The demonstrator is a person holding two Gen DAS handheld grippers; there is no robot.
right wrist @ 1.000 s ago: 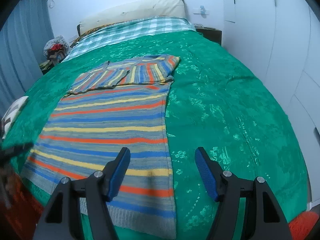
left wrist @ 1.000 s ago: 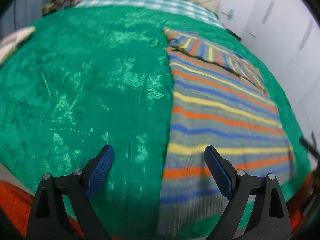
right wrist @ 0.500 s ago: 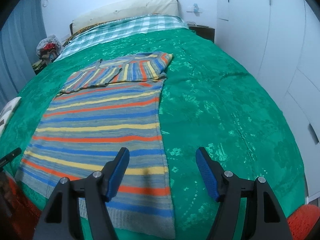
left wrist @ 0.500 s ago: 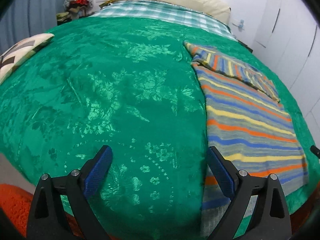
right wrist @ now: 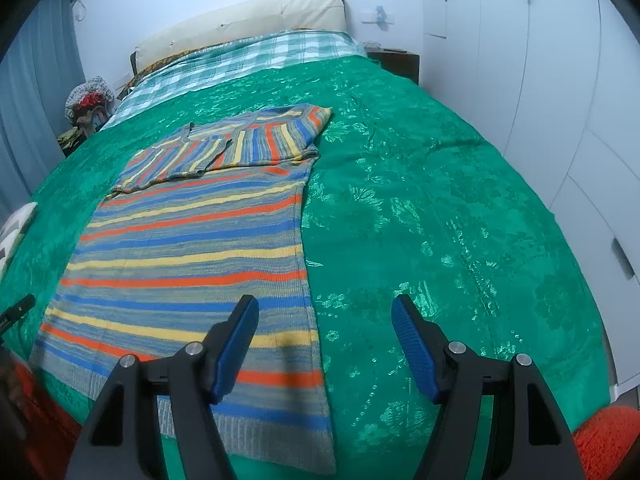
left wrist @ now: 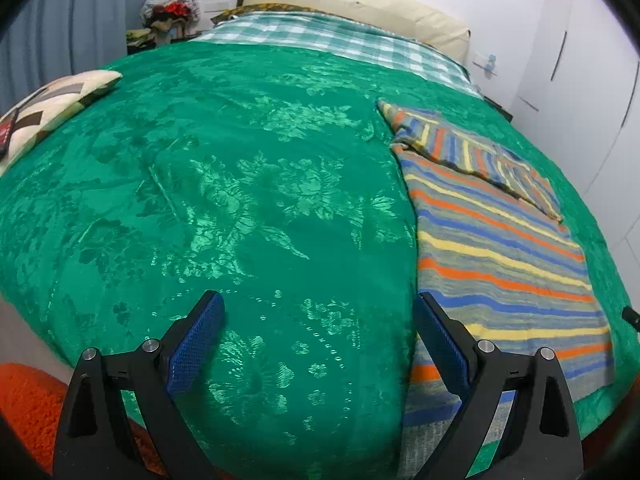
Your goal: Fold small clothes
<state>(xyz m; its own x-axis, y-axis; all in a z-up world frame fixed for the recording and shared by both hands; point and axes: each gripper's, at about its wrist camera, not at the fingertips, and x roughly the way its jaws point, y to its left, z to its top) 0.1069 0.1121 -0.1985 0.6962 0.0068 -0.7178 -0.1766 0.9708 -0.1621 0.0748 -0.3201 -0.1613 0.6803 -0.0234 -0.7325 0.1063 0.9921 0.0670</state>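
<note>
A striped knit sweater (right wrist: pixel 192 248) in grey, blue, orange and yellow lies flat on a green bedspread (right wrist: pixel 420 208), its sleeves folded across the chest at the far end. In the left wrist view the sweater (left wrist: pixel 500 248) lies to the right. My left gripper (left wrist: pixel 318 320) is open and empty above the bare bedspread (left wrist: pixel 240 200), left of the sweater's edge. My right gripper (right wrist: pixel 324 324) is open and empty above the sweater's near right hem corner.
A patterned cushion (left wrist: pixel 44 112) lies at the bed's left edge. Checked sheet (right wrist: pixel 248 60) and cream headboard pillow (right wrist: pixel 240 24) are at the far end. White wardrobe doors (right wrist: pixel 560 80) stand on the right. Orange rug (right wrist: pixel 604 436) lies by the bed's foot.
My left gripper has swung left, off the sweater's hem and over bare bedspread. My right gripper has stayed near the hem's right corner, shifting slightly.
</note>
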